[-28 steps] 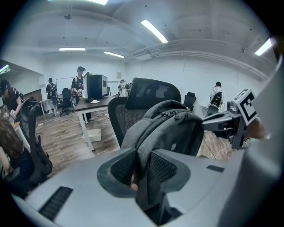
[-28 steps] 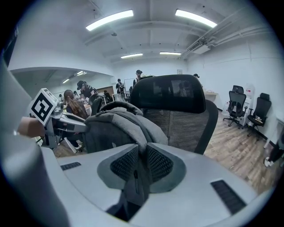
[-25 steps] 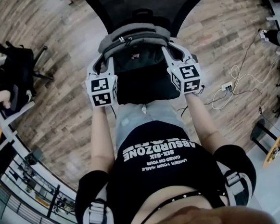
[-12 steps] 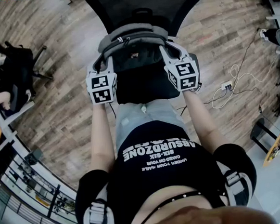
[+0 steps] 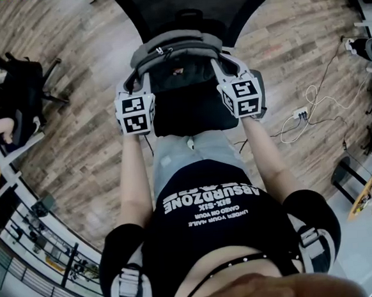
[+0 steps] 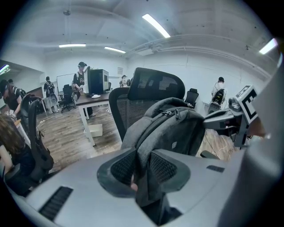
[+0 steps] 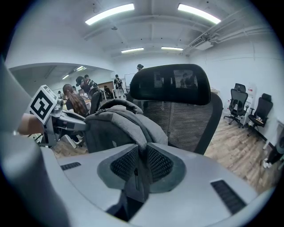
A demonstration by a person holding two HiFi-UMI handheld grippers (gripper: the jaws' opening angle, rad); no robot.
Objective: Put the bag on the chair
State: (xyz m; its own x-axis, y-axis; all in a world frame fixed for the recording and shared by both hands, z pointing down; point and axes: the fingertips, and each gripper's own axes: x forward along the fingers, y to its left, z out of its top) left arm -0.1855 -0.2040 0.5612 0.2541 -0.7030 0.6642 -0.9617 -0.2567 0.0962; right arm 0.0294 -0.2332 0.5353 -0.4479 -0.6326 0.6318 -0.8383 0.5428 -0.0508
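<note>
A grey backpack (image 5: 175,46) hangs upright over the seat (image 5: 190,115) of a black mesh office chair (image 5: 194,6), close to its back. My left gripper (image 5: 139,81) holds the bag's left side and my right gripper (image 5: 223,63) its right side. In the left gripper view the jaws (image 6: 142,166) are shut on a fold of the backpack (image 6: 173,128), with the chair back (image 6: 157,86) behind it. In the right gripper view the jaws (image 7: 141,164) pinch the backpack (image 7: 117,119) in front of the chair back (image 7: 177,99).
Another black chair (image 5: 20,81) stands on the wooden floor at the left. Cables and a power strip (image 5: 302,113) lie on the floor at the right. A desk (image 6: 91,99) and several people are in the background.
Both grippers have moved a little forward toward the chair back, carrying the backpack with them. The grips are unchanged.
</note>
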